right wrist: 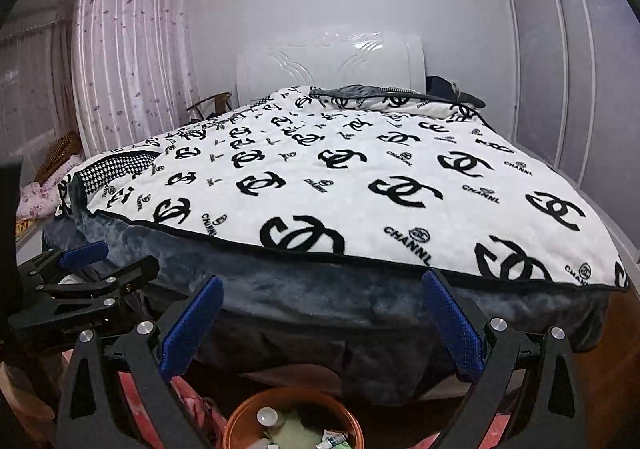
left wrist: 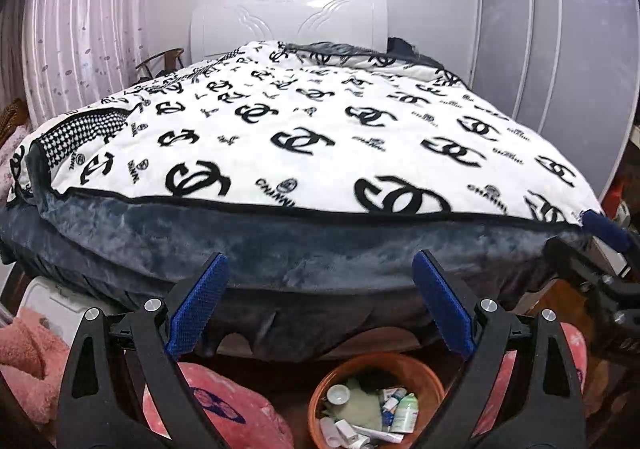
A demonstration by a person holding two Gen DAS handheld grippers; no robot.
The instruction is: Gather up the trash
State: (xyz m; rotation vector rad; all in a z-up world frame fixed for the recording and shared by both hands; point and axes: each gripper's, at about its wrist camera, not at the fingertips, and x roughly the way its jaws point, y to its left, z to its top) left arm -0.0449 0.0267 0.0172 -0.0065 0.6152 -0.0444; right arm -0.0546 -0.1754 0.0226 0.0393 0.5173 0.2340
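Two grippers are held side by side at the foot of a bed, both aimed toward the headboard. The left gripper is seen spread wide, with nothing between its blue pads. The right gripper is likewise spread wide and empty, its blue pads well apart. In the left wrist view the right gripper shows at the right edge; in the right wrist view the left gripper shows at the left edge.

An orange trash bin is seen on the floor below the grippers, just in front of the bed's foot. Trash is already lying inside: a small white cup, a green-and-white bottle, a pale green crumpled piece, and small tubes and boxes too small to tell apart. In the right wrist view only the far part of the bin is caught at the bottom edge.

The bed is covered by a white blanket with black logo print, laid over a grey plush cover hanging off the foot. Pink fabric is seen on the left of the bin. Pink curtains hang at the left, and a grey wardrobe stands at the right. A wooden chair is partly seen beside the headboard.
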